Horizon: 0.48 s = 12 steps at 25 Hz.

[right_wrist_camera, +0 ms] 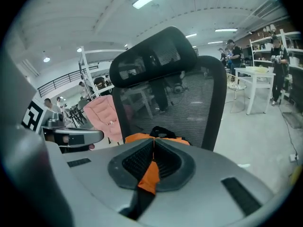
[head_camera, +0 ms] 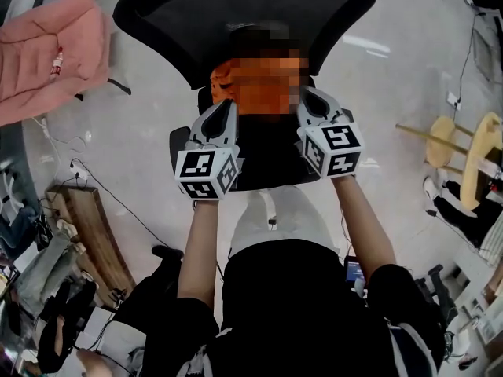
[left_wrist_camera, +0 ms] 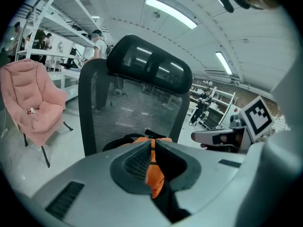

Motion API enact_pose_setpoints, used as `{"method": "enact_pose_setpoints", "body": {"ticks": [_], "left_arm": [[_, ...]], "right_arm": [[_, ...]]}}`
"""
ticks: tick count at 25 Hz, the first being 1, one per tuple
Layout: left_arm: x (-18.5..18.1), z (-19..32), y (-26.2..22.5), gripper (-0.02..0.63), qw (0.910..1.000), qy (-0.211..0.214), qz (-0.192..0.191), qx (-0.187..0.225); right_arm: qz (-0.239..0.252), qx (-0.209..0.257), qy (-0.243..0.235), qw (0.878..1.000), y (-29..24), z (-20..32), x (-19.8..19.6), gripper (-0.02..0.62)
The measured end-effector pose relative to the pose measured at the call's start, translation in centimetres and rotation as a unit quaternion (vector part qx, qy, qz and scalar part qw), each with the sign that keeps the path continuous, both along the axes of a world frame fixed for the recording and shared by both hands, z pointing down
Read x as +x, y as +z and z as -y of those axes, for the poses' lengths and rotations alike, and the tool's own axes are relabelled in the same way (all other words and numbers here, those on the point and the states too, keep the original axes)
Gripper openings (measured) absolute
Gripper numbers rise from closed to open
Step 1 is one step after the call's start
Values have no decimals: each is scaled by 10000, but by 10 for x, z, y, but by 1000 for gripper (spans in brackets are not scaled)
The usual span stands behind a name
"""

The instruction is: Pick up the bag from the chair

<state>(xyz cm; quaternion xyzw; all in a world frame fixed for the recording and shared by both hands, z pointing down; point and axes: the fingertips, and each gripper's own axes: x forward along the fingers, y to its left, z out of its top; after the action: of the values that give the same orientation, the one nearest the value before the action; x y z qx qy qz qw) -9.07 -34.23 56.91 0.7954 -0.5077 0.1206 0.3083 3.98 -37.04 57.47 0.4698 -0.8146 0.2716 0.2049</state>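
Bag [head_camera: 222, 83] sits on the chair [head_camera: 236, 18] seat, against the backrest. My left gripper [head_camera: 225, 107] and right gripper [head_camera: 309, 94] flank it, both closed, holding nothing. Looks staged for a two-sided grab; jaws need opening first.

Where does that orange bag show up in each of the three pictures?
Head view: orange bag top centre, on the chair seat.
Left gripper view: it sits low centre, showing past the jaws.
Right gripper view: low centre likewise.
Shared landmark: black mesh chair back behind it.
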Motion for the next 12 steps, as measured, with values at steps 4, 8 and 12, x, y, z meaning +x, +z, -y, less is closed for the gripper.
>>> {"method": "enact_pose_setpoints", "body": {"ticks": [4,8,12], "left_arm": [[5,4,22,11,9999,45,58,-98],[10,15,38,12,9999,54,-19,-127],[3,20,55,28,9997,-35,62,-214]], "right_arm": [[-93,-129,-118,9998,22,2,5,2],[-148,-209,-247,9994,38,11,10,2],[-169,-337,-257,9990,56,17,12,2]]}}
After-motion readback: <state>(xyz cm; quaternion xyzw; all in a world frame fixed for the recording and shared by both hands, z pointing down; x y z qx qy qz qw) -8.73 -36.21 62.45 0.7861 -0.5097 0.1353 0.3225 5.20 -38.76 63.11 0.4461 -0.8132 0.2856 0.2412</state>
